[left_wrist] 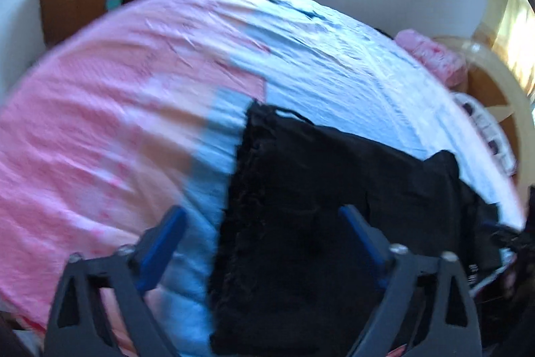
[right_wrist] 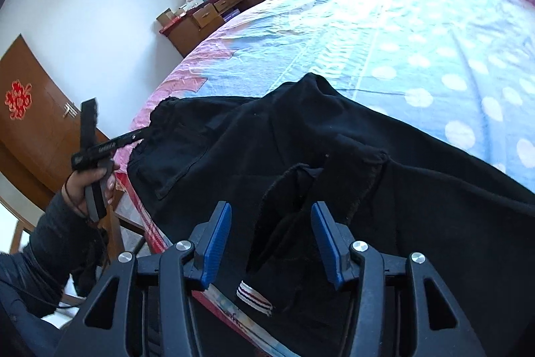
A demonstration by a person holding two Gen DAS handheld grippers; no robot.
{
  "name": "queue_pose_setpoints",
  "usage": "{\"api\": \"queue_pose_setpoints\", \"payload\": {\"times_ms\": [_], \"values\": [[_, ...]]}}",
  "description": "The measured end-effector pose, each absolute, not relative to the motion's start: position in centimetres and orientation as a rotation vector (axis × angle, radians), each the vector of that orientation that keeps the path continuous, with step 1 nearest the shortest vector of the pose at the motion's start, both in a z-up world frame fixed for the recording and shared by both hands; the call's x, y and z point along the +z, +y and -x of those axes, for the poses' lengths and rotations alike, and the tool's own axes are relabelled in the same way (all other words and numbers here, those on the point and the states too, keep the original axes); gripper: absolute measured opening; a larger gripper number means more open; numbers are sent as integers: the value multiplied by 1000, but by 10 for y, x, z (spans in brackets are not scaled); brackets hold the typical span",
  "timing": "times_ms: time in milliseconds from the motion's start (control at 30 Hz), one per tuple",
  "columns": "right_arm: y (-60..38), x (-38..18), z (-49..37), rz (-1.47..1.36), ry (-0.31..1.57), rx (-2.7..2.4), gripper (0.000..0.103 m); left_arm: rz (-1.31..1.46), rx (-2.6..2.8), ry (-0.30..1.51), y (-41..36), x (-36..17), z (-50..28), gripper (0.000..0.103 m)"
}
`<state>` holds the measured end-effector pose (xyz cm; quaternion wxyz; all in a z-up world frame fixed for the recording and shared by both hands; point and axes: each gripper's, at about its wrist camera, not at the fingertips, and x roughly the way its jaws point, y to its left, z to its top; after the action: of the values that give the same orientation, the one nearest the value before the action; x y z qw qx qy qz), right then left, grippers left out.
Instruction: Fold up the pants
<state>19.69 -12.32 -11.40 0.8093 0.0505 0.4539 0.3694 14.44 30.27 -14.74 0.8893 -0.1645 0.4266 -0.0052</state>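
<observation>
**Bedroom, pants half-laid on the bed**

Left wrist view: pink-and-blue bedsheet (left_wrist: 117, 129) ahead, blurred. My left gripper (left_wrist: 264, 243) hangs with fingers wide apart, holding nothing; the black pants (left_wrist: 301, 189) lie between and beyond them, waistband edge nearer the left finger.

Right wrist view: same bed, wooden desk (right_wrist: 207, 19) far left. My right gripper (right_wrist: 271, 243) is spread, empty, over the rumpled leg cuffs. I'd pinch both layers squarely, then lift evenly.
</observation>
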Motion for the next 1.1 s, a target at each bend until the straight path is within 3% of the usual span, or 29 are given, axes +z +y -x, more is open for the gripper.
{"api": "queue_pose_setpoints", "payload": {"times_ms": [200, 333, 467, 800, 1100], "values": [[-122, -125, -196, -137, 992, 797, 52, 320, -51, 893, 283, -153, -154, 73], [-119, -131, -195, -140, 1000, 798, 52, 266, -74, 906, 271, -147, -153, 39], [-124, -127, -193, -172, 980, 793, 52, 323, -81, 878, 274, -127, -146, 17], [-171, -102, -179, -267, 861, 713, 52, 441, -226, 727, 248, -60, -111, 12], [-225, -85, -156, -336, 791, 590, 53, 431, -472, 625, 159, 9, -114, 11]]}}
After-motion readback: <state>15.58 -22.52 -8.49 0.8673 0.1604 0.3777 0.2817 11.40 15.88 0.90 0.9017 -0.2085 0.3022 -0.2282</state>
